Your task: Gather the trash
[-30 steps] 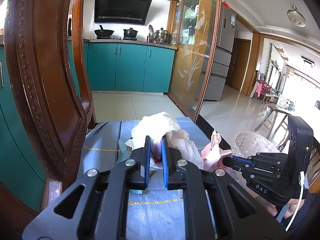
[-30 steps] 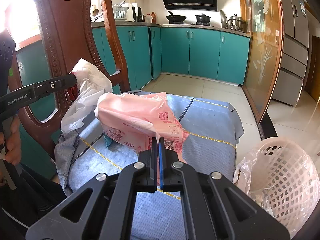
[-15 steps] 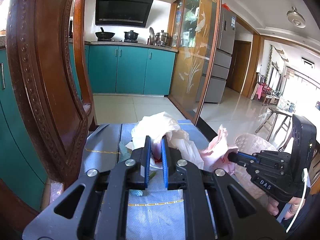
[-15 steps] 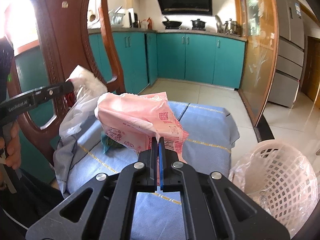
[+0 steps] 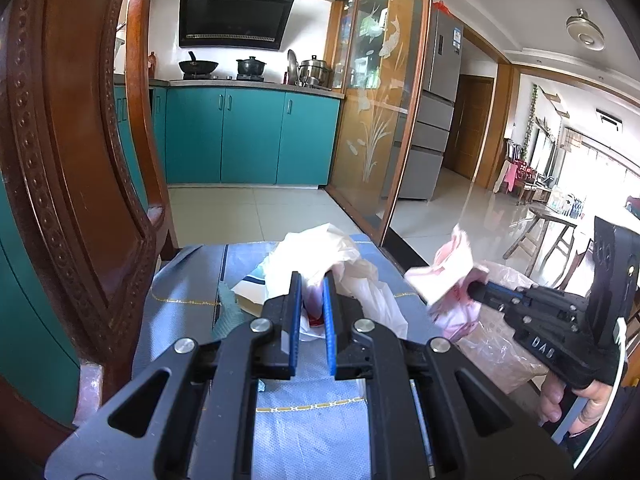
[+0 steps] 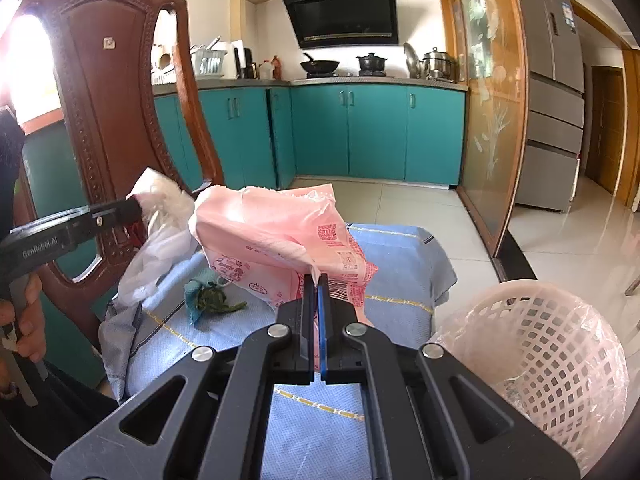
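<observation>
Left wrist view: left tool (image 5: 310, 312) clenched on the white plastic bag (image 5: 340, 256), bunched film pinched between the blue pads. Same hold and same spot as a second ago, no shift. To its right, right tool (image 5: 478, 289) clamped on the pink plastic bag (image 5: 448, 276), now higher and further right than a second ago, hanging off the edge of the blue cloth (image 5: 304, 432) and above the lined basket (image 5: 500, 344). Reads as: pink bag nearly at the drop point, release not yet done.

Right wrist view: right tool (image 6: 316, 300) shut tight on a corner of the pink bag (image 6: 276, 236), no gap visible between the pads. Bag lifted clear of the cloth (image 6: 396, 260) compared with a second ago, so the crumpled green scrap (image 6: 210, 296) sits more exposed, ahead and left of the tool. Probably the next pickup. White basket (image 6: 560, 352) low right of the tool, closer in frame than before. Left tool (image 6: 134, 209) far left, gripping the white bag (image 6: 160, 236) beside the carved wooden chair back (image 6: 108, 120).

Materials: both bags thin crinkly film, limp, floppy under grip; pink one printed with red marks and QR squares. Basket rigid lattice plastic, round rim, clear liner inside. Cloth woven, blue, thin yellow lines, draped with soft corners. Green scrap looks like wilted leaf on a bit of teal paper, hard to tell.
</observation>
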A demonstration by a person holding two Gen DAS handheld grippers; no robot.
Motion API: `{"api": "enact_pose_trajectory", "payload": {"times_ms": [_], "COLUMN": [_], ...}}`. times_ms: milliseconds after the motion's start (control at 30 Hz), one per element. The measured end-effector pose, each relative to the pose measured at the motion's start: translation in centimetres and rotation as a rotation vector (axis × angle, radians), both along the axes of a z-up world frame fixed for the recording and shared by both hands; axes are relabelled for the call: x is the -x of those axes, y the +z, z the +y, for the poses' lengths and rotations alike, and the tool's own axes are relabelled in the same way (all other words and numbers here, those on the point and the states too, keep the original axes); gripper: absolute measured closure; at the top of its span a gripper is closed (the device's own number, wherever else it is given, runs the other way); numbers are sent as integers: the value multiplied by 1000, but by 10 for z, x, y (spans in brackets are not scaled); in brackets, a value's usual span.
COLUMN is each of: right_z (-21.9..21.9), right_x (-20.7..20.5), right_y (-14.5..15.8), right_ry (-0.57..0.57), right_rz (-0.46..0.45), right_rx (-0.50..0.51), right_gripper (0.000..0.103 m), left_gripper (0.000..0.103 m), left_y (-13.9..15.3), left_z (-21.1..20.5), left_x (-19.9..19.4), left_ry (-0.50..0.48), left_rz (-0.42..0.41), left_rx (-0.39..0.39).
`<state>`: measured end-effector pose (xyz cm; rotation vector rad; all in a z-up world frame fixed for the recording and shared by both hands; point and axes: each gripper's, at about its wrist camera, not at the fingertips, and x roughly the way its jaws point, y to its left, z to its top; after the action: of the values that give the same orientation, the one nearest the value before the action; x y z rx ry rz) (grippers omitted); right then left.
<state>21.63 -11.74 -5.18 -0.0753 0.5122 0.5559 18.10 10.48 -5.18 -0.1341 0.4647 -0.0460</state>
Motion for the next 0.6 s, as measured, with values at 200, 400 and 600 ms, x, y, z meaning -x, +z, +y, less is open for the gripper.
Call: {"api": "enact_pose_trajectory", "payload": {"times_ms": [200, 400, 600], "right_z": [-32, -97, -148], "right_x": [1, -6, -7], "right_y": [10, -1, -26], "right_ry": [-150, -352, -515], "right_rz": [-53, 21, 134], "right_rx": [-28, -36, 35], "right_gripper": [101, 101, 101], "left_gripper": [92, 92, 92], "left_y": [5, 6, -6], "left_z": [-2, -33, -96], "left_x": [-6, -24, -49], "left_ry": [-40, -189, -334], "left_rz": [-9, -2, 31], "left_rx": [69, 150, 156]}}
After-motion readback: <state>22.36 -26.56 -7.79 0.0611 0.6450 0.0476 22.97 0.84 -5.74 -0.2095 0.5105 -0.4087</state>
